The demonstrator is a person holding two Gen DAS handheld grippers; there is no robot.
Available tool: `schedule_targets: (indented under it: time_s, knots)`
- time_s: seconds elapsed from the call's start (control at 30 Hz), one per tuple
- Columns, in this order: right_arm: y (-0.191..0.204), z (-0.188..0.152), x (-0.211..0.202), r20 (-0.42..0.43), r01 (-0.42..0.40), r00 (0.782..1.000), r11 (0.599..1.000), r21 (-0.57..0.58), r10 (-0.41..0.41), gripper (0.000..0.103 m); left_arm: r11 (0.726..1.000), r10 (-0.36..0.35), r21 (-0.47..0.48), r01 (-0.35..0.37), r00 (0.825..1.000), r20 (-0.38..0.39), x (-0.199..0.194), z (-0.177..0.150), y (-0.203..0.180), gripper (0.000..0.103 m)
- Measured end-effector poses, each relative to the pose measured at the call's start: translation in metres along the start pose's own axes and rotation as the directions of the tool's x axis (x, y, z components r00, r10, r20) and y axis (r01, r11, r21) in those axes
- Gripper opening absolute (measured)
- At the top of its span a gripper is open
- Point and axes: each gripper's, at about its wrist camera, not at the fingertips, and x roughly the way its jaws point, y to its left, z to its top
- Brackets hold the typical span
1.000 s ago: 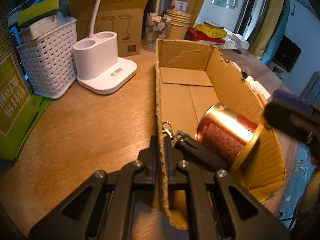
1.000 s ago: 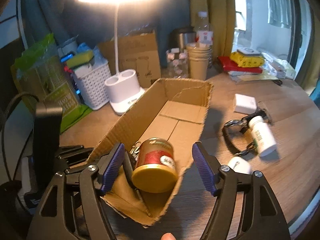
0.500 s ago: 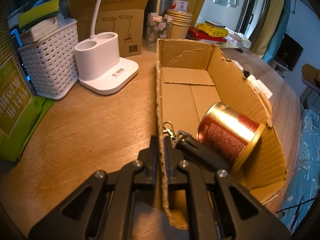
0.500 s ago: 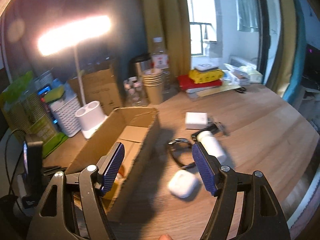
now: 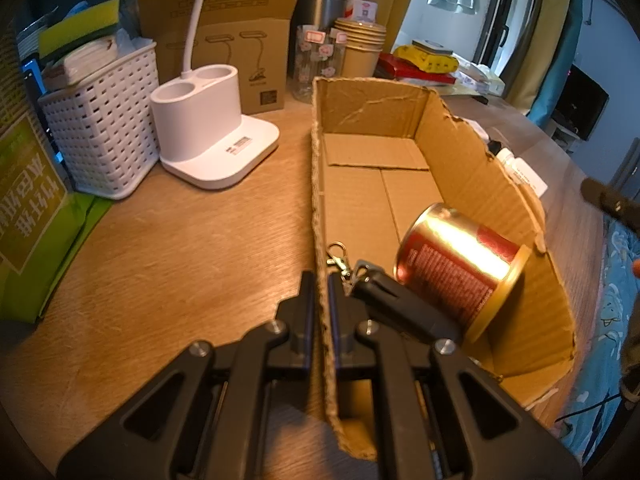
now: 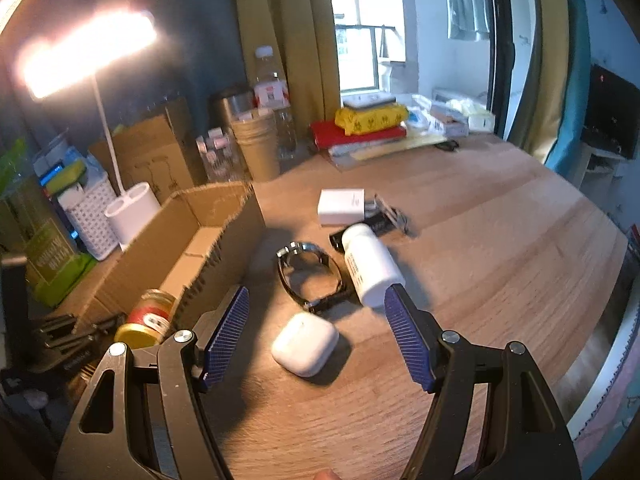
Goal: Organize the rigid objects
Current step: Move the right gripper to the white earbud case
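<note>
My left gripper (image 5: 320,284) is shut on the left wall of an open cardboard box (image 5: 318,184). Inside the box a red and gold tin (image 5: 460,266) lies on its side next to a black key fob with a clasp (image 5: 384,292). The same box (image 6: 224,236) and tin (image 6: 146,318) show at the left of the right wrist view. My right gripper (image 6: 316,320) is open above the table, with a white earbud case (image 6: 305,343) lying between and below its pads. Beyond it lie a metal watch (image 6: 310,274), a white pill bottle (image 6: 370,264) and a white charger block (image 6: 341,206).
A white lamp base (image 5: 212,140), a white basket (image 5: 100,128), a green bag (image 5: 28,208), a brown carton (image 5: 236,44), paper cups (image 5: 360,48) and bottles stand behind the box. Red and yellow items (image 6: 368,126) are stacked at the back. The table edge (image 6: 600,380) is at right.
My right gripper has swung right, away from the box and tin, and now hangs over the earbud case, watch and bottle. The left gripper has stayed shut on the box wall.
</note>
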Motion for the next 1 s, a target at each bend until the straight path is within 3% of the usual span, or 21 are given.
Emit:
schedule_targets:
  time_s: [0.63, 1.0]
  knots:
    - [0.01, -0.024, 0.046, -0.119, -0.026, 0.993, 1.0, -0.017, 0.024, 0.074, 1.0, 0.003, -0.002, -0.003, 1.0, -0.001, 0.0, 0.0, 0.0, 0.007]
    - [0.015, -0.034, 0.061, -0.156, -0.002, 0.988, 0.999, -0.038, -0.004, 0.073, 1.0, 0.002, -0.002, -0.002, 1.0, -0.001, 0.0, 0.0, 0.0, 0.007]
